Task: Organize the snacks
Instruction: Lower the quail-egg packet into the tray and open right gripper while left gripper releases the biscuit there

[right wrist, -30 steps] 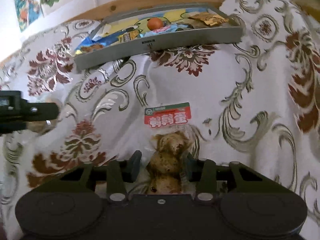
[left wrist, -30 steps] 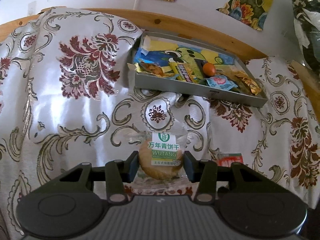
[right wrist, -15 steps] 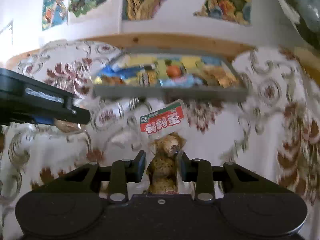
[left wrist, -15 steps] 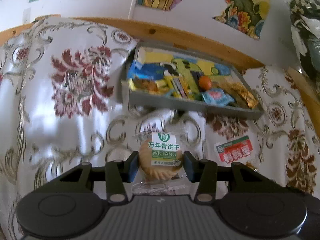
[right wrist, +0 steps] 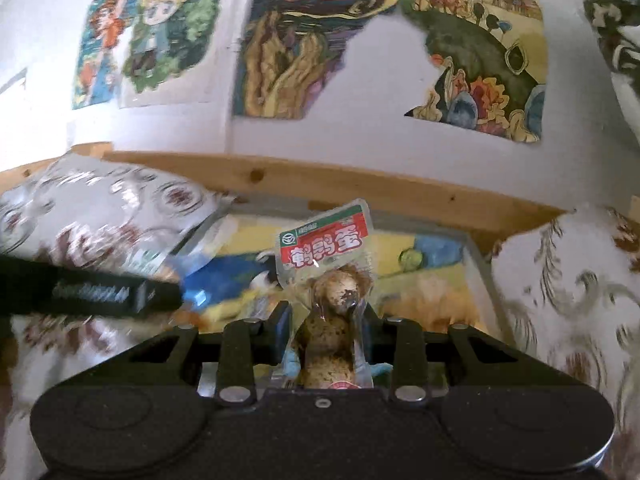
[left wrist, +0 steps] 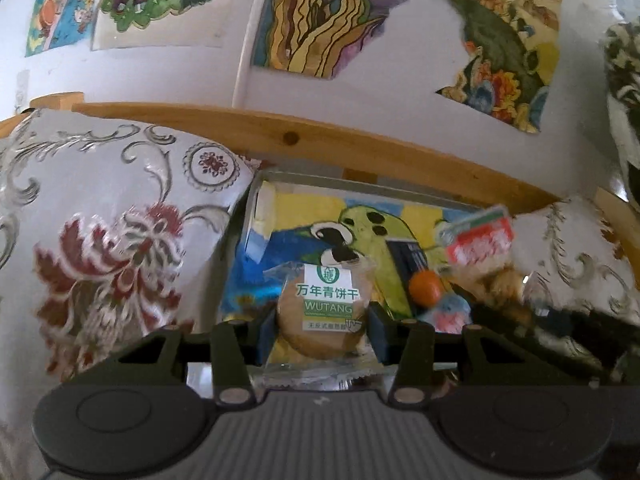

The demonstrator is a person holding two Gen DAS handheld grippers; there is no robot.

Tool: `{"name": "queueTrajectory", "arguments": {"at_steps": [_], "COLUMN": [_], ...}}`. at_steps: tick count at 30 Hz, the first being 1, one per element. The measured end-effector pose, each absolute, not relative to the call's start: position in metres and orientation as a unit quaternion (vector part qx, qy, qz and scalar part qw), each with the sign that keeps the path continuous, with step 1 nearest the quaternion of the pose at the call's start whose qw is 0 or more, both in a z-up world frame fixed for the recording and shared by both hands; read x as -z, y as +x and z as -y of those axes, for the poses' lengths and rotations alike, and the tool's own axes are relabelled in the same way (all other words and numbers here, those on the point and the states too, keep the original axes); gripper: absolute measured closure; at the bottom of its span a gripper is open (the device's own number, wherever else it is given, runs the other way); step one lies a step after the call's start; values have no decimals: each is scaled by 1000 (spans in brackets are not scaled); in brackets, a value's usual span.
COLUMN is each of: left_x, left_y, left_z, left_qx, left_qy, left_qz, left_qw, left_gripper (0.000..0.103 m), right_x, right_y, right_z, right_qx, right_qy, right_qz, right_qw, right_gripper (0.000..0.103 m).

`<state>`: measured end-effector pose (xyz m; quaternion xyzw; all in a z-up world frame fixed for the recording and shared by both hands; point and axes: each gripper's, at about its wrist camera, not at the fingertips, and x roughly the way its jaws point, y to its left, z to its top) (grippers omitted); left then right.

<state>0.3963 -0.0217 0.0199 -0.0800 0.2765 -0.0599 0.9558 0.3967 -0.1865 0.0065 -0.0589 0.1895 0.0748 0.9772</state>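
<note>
Fingers of the left gripper (left wrist: 322, 330) clamp a wrapped WUTANG biscuit (left wrist: 322, 312), with the grey snack tray (left wrist: 256, 216) just beyond the fingertips. The right gripper (right wrist: 326, 334) pinches a quail egg packet (right wrist: 326, 308) upright between its fingers, over the tray's right part.

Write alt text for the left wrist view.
The left gripper holds a wrapped round biscuit over a grey tray of snacks with an orange ball in it. A red-labelled packet enters blurred from the right; floral cloth and wall posters surround.
</note>
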Motion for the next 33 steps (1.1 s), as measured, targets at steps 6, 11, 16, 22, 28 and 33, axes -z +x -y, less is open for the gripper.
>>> {"name": "queueTrajectory", "arguments": {"at_steps": [6,11,16,22,28,33], "left_x": [-5,9,20,24,11,-2], "left_y": [436,452,461,462,456,441], "left_z": [31,44,55,57,51,42], "left_qx": [62,64,62,51,36,18], "left_qy": [-79,-76,-68,-76,-101,-131], "left_qz": [-291,-303,-318,-334,-317,-298], "left_qw": [951,948,943,938,942,945], "left_gripper": [52,52,52,45,16,7], "right_x": [-5,10,22,27,14,-9], "right_y": [450,470,477,479,467,448], "right_z": [209,218,222,224,232,241], "right_qx": [-62,-57,-54,-57,-57,-52], "right_qy": [-36,-31,-22,-11,-4,6], "right_qz": [-211,-233,-249,-263,-239,-210], "right_qw": [975,970,967,963,969,976], "right_gripper": [67,66,65,58,35,22]}}
